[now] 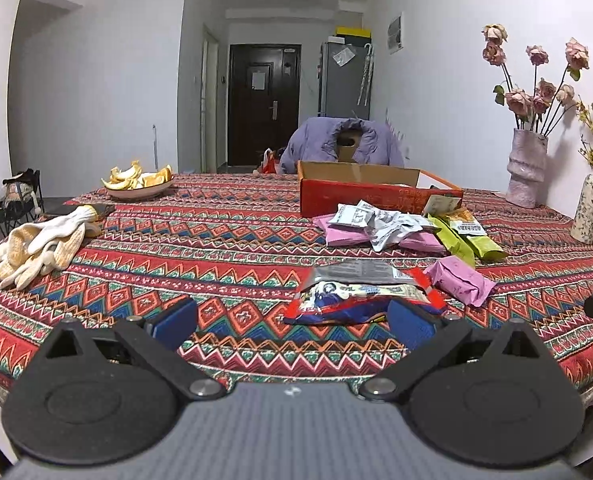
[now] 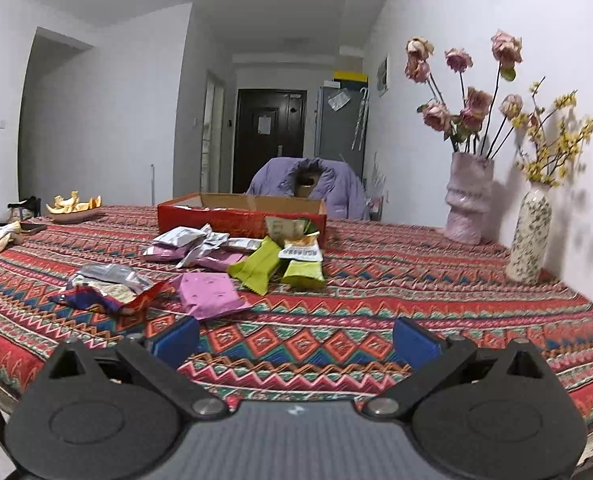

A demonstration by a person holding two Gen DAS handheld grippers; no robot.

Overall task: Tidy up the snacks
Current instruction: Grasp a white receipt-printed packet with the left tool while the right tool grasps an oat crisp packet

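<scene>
Patterned cloth covers the tabletop (image 1: 236, 240) that fills both wrist views, with a red cardboard box (image 1: 376, 196) standing open well ahead of the claws, seemingly the destination for the loose packets. Snack packets (image 2: 232, 256) lie scattered between box and claws: pink, silver and green wrappers in a heap against the box front, a pink packet (image 2: 210, 294) nearer, just ahead and left of the right claw (image 2: 296, 344). Both claws hover low over the cloth with jaws wide and nothing between them. A red-and-blue packet (image 1: 348, 304) lies closest of all, just beyond the right fingertip of the left claw (image 1: 292, 326). The job appears to be at its opening step, an approach for a first pick; next, the left claw would likely need to shift right and straddle that packet before closing.
</scene>
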